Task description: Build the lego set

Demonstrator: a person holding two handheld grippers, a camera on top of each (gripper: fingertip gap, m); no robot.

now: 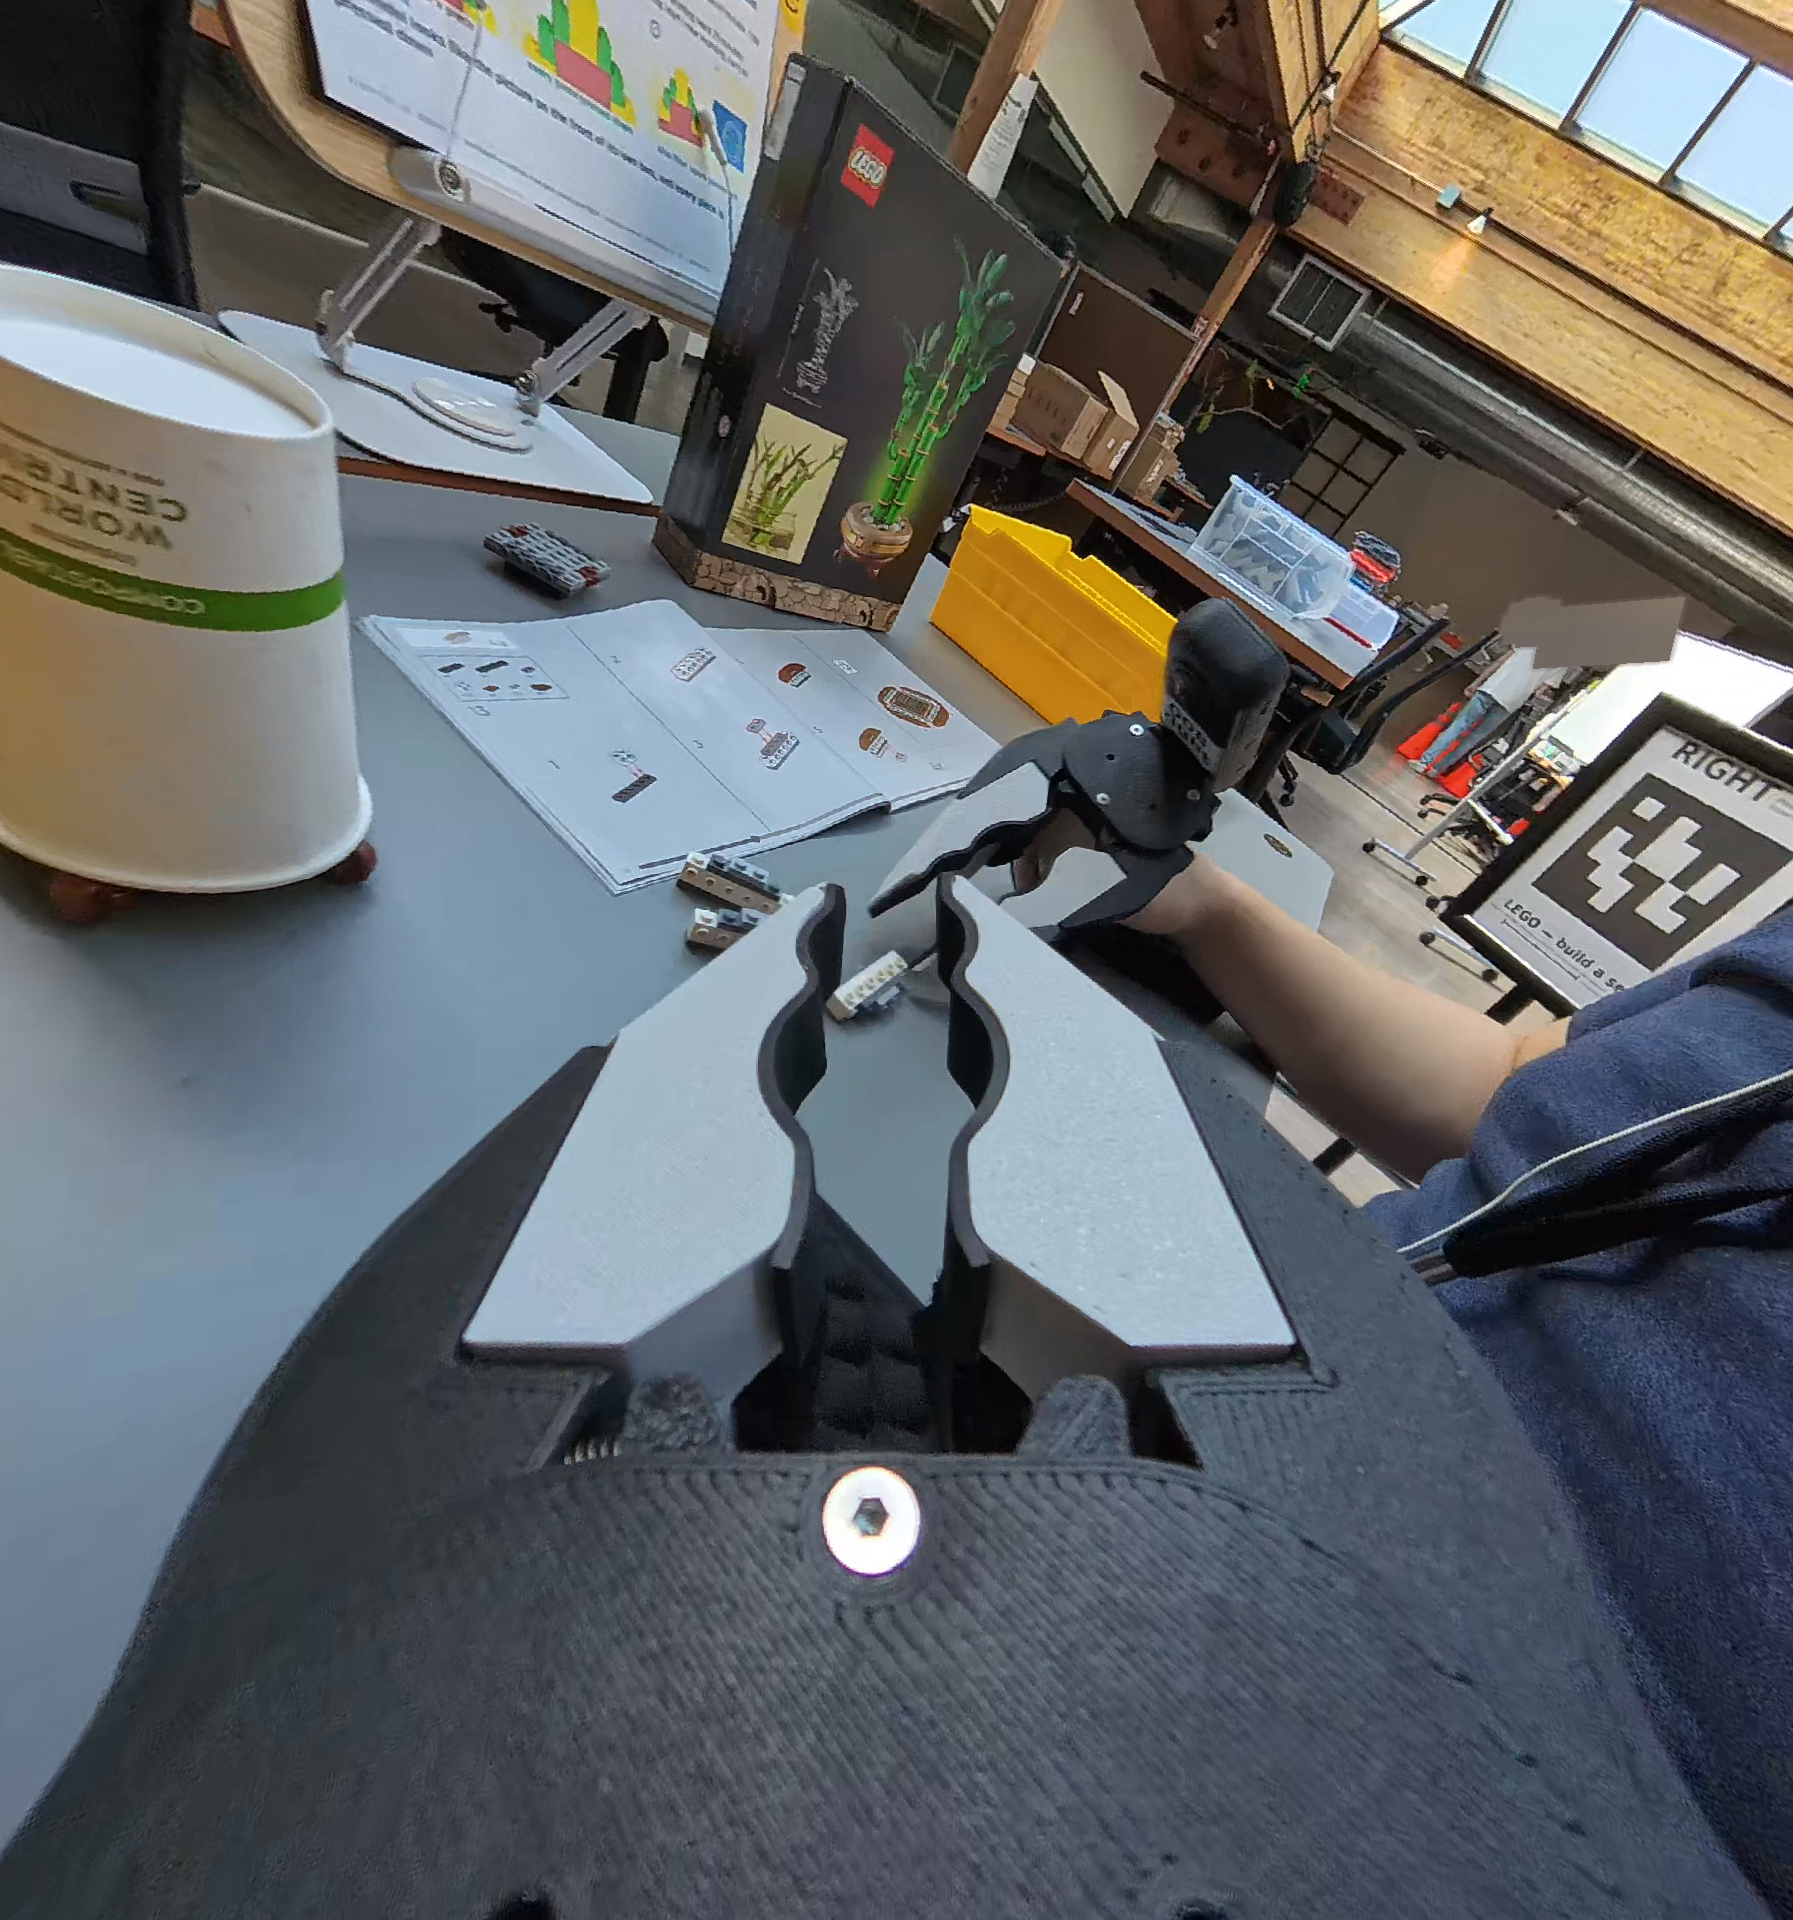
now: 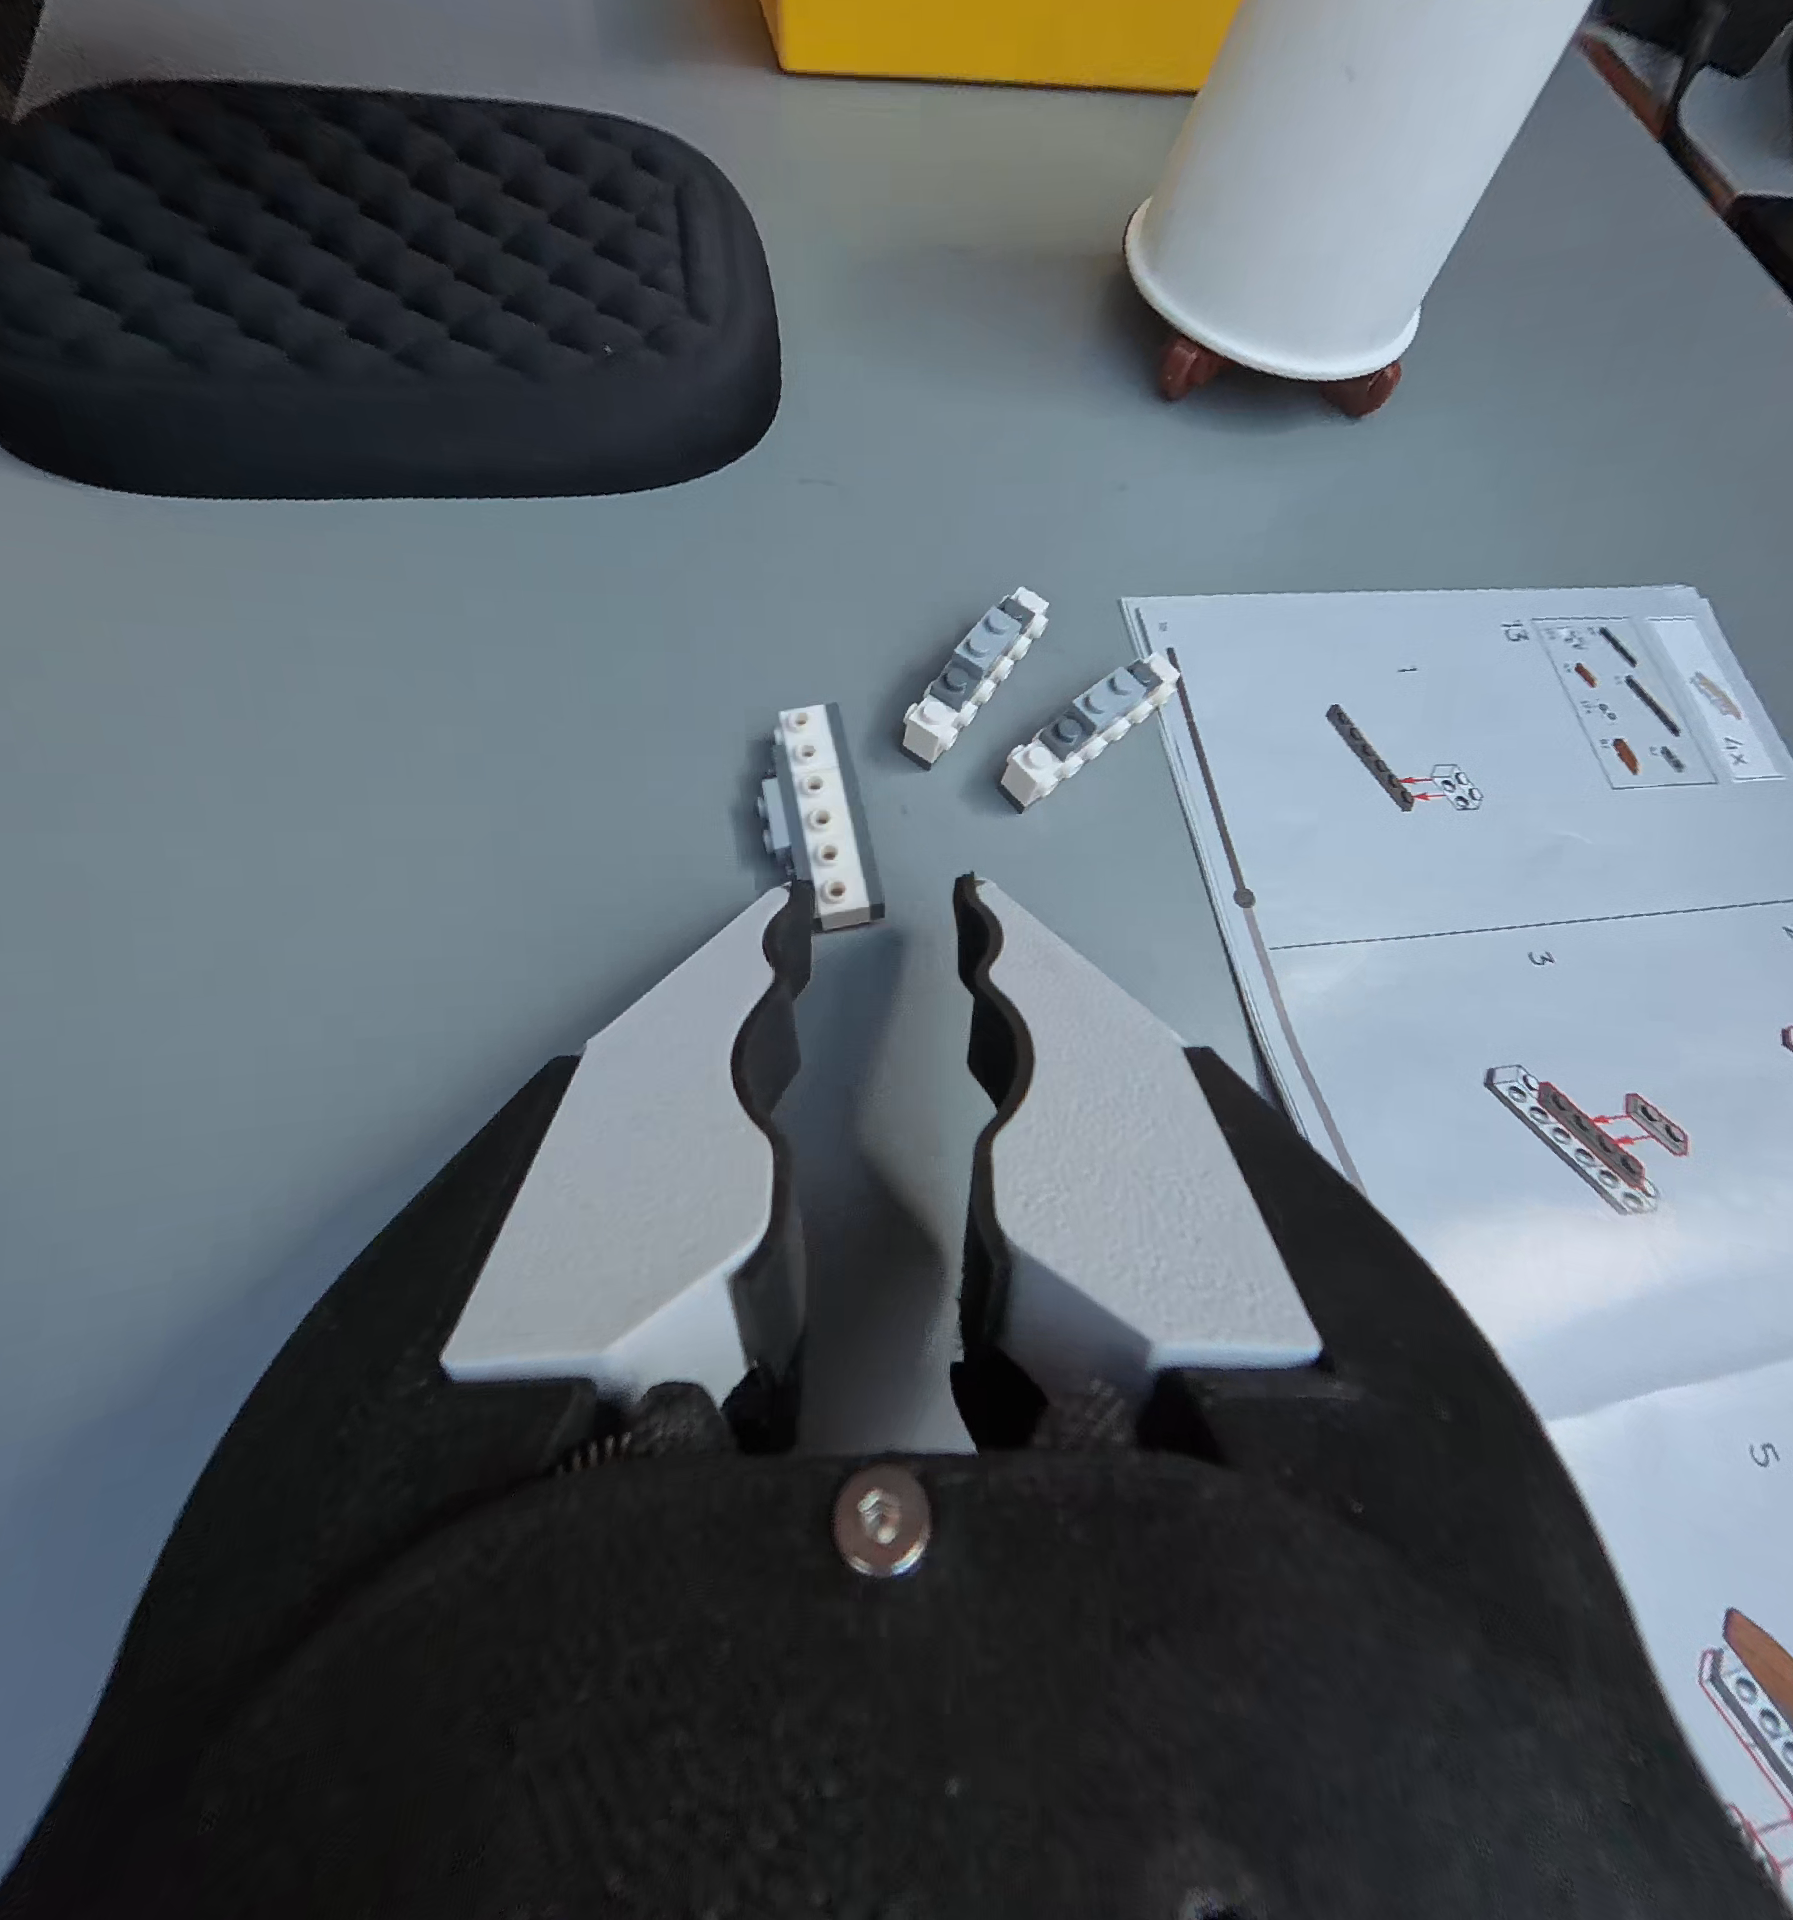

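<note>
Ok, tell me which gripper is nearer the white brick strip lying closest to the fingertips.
Right. The right gripper is open with one fingertip just beside the white brick strip. The left gripper is open too, farther back.

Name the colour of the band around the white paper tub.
Green band around the white paper tub, clearest in the left wrist view.

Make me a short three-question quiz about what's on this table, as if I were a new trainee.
1. True or false: the right gripper is clamped on a brick.
2. How many small white-and-grey brick strips lie on the table ahead of the right gripper?
3. What peeks out from under the white paper cup: (a) brown round pieces, (b) a yellow bin, (c) the booklet?

Key:
1. False. Its jaws stand apart with nothing between them; the nearest brick strip lies by one tip.
2. Three: the nearest brick strip, the middle strip and the strip beside the instruction booklet.
3. (a), brown round pieces.
</note>
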